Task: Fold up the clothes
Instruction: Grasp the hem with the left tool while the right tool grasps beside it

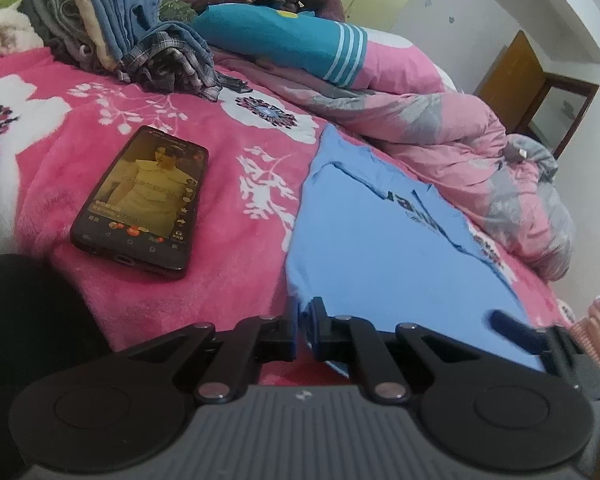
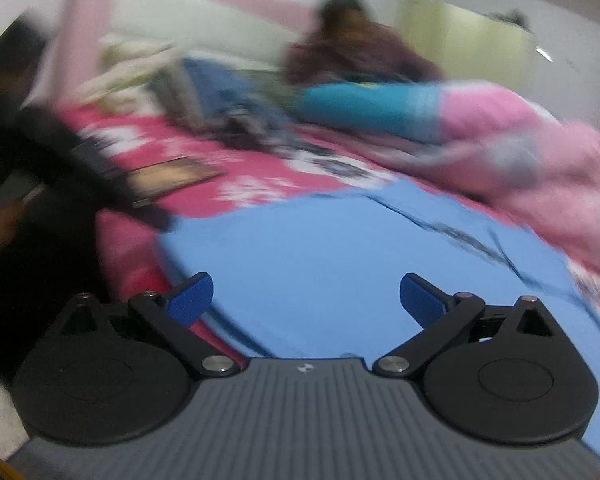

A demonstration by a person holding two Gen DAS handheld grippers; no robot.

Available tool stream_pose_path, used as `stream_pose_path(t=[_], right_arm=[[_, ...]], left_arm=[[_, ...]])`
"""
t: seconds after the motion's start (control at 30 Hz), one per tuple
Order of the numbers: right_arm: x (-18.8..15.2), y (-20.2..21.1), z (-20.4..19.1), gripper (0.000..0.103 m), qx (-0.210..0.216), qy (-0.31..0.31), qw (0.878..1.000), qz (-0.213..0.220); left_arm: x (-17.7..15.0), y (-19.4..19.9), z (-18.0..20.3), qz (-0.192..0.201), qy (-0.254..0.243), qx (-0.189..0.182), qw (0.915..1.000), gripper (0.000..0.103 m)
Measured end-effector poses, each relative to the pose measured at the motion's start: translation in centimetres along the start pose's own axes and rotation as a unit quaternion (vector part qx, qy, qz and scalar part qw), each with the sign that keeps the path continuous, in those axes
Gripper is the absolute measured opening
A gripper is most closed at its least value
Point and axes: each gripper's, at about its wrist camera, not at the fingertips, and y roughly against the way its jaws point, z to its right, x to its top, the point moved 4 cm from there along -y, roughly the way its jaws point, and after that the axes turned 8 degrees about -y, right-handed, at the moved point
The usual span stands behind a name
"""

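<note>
A light blue T-shirt [image 1: 380, 240] with dark print lies spread flat on the pink floral blanket [image 1: 220, 152]. My left gripper [image 1: 305, 320] is shut on the shirt's near left edge, and blue cloth shows pinched between its pads. In the right wrist view, which is blurred by motion, the same T-shirt [image 2: 340, 248] fills the middle. My right gripper [image 2: 306, 300] stands open just above its near edge with nothing between the fingers. One blurred blue fingertip [image 1: 504, 318] of the right gripper also shows at the shirt's near right corner.
A lit phone [image 1: 140, 200] lies on the blanket left of the shirt. A pile of loose clothes [image 1: 120, 28] sits at the back left. A teal pillow [image 1: 280, 36] and a bunched pink quilt [image 1: 460, 140] border the shirt's far side. A person [image 2: 352, 44] sits behind them.
</note>
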Motion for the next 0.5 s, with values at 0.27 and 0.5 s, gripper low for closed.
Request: stream_pose_path(t=[0.27, 0.5], right_arm=[[0.5, -4.3, -6.9, 0.06, 0.022, 0.166, 0.986, -0.006], [0.5, -4.9, -8.3, 0.023, 0.01, 0.191, 0.981, -0.023]], left_arm=[[0.3, 0.6, -0.6, 0.008, 0.026, -0.021, 0.9994, 0.006], [-0.1, 0.0, -1.9, -0.009, 0.049, -0.026, 0.9984, 0.008]])
